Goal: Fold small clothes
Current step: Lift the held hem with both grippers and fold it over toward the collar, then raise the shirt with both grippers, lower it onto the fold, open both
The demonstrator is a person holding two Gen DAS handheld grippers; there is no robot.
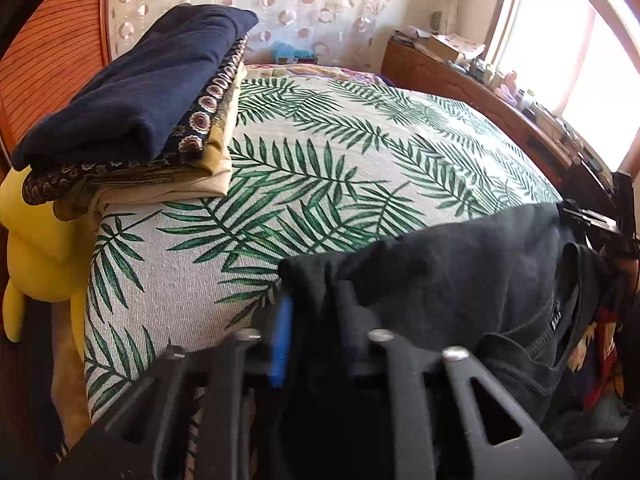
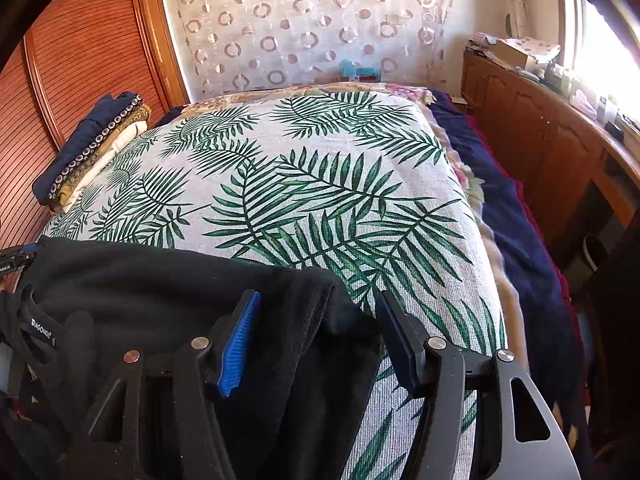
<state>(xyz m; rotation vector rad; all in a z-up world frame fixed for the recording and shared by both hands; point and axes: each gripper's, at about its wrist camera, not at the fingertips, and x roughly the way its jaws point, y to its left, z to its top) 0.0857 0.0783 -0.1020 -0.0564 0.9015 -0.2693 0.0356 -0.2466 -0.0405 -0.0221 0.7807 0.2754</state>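
A black garment [image 1: 460, 272] lies bunched at the near edge of the bed, its neck label turned up [image 2: 40, 334]. In the left wrist view my left gripper [image 1: 316, 320] is shut on a fold of its left corner; one blue pad [image 1: 282, 340] shows and the other is hidden under the cloth. In the right wrist view my right gripper [image 2: 318, 300] stands open over the black garment's [image 2: 160, 280] right corner. The cloth lies between the jaws, and neither pad presses on it.
The bed carries a white cover with green palm leaves [image 2: 320, 160]. A stack of folded clothes [image 1: 152, 92] [image 2: 88, 148] sits at its far left, with a yellow plush toy [image 1: 40, 248] below. A wooden sideboard [image 2: 540, 128] runs along the right, and a louvred wardrobe [image 2: 80, 52] stands left.
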